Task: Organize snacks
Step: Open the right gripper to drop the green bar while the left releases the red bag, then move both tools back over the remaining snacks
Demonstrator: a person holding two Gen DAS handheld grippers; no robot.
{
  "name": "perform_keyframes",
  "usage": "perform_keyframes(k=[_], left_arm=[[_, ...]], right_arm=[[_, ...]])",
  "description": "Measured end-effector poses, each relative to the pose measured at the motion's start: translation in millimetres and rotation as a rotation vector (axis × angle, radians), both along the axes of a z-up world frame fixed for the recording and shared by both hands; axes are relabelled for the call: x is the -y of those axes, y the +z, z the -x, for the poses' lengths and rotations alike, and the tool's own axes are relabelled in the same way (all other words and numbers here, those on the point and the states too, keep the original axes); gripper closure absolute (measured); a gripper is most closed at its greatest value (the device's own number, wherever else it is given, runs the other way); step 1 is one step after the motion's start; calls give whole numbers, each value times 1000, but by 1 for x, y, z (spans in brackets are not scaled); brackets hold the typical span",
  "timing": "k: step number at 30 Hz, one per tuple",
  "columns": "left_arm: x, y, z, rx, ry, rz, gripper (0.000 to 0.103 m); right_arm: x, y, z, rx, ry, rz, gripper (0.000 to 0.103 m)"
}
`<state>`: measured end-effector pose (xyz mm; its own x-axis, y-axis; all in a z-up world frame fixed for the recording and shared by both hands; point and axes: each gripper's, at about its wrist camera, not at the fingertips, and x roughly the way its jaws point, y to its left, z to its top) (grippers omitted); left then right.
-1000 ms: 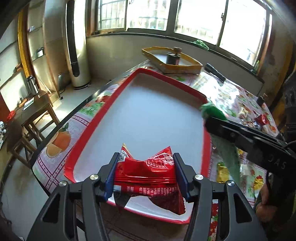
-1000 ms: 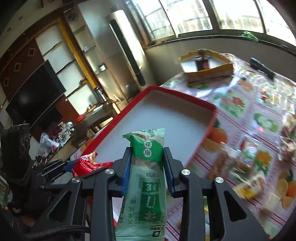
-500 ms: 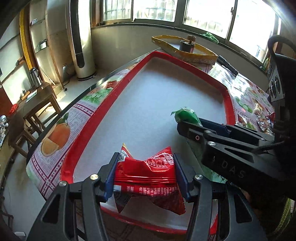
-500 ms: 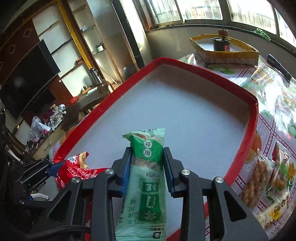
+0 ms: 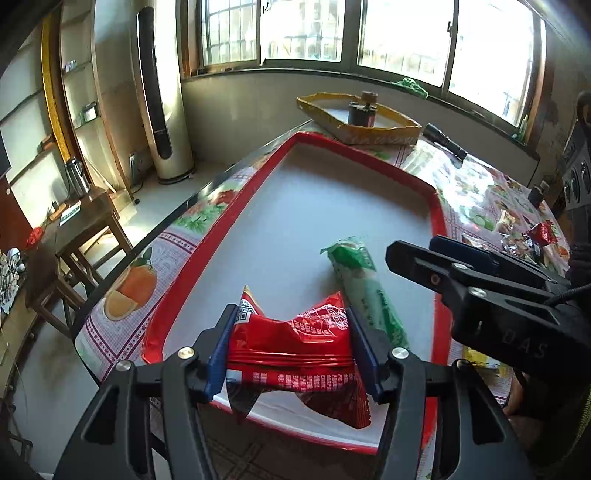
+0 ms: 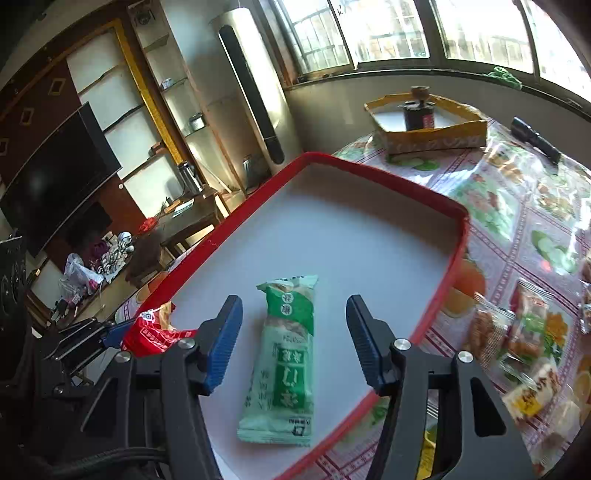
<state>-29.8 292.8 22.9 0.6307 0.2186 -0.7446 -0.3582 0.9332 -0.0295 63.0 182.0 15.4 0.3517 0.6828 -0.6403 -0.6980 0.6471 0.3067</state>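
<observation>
Green snack packet [image 6: 286, 354] flat on red-rimmed tray [image 6: 457, 240], crumpled red packet [image 5: 295, 347] over near edge

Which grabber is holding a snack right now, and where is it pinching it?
The left gripper pinches the red snack packet across its middle. The right gripper holds nothing; its jaws are open over the green snack packet lying in the red tray.

looks like someone's living room at home: fruit-print tablecloth [image 6: 517, 206] on the dining table, big flat tv [image 6: 55, 177] set in a wooden wall unit with shelves [image 6: 122, 122], a tall standing air conditioner [image 6: 251, 96] in the corner, a kettle [image 5: 75, 177] on a small wooden side table [image 5: 85, 218], barred windows [image 5: 295, 29]
</observation>
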Motion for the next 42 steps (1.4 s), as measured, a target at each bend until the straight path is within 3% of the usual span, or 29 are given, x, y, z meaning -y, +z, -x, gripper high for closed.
perform_keyframes(k=[2,5,10,14,19,26,42], left_arm=[[5,2,2,7,-3,-19,43],[11,1,3,0,-1,-48,33],[24,5,11,6,-15,-56,33],[42,12,14,22,-44,-55,33],[69,10,15,14,-105,-62,33],[98,8,16,-7,-164,-69,33],[144,5,26,-25,-232,-110,33]], right_arm=[[9,4,3,10,-21,-2,36],[28,10,8,9,-56,-19,32],[61,18,17,28,-115,-28,31],[89,26,27,92,-203,25,22],[127,28,33,156,-344,129,19],[178,26,42,161,-472,164,16],[219,39,73,230,-595,204,7]])
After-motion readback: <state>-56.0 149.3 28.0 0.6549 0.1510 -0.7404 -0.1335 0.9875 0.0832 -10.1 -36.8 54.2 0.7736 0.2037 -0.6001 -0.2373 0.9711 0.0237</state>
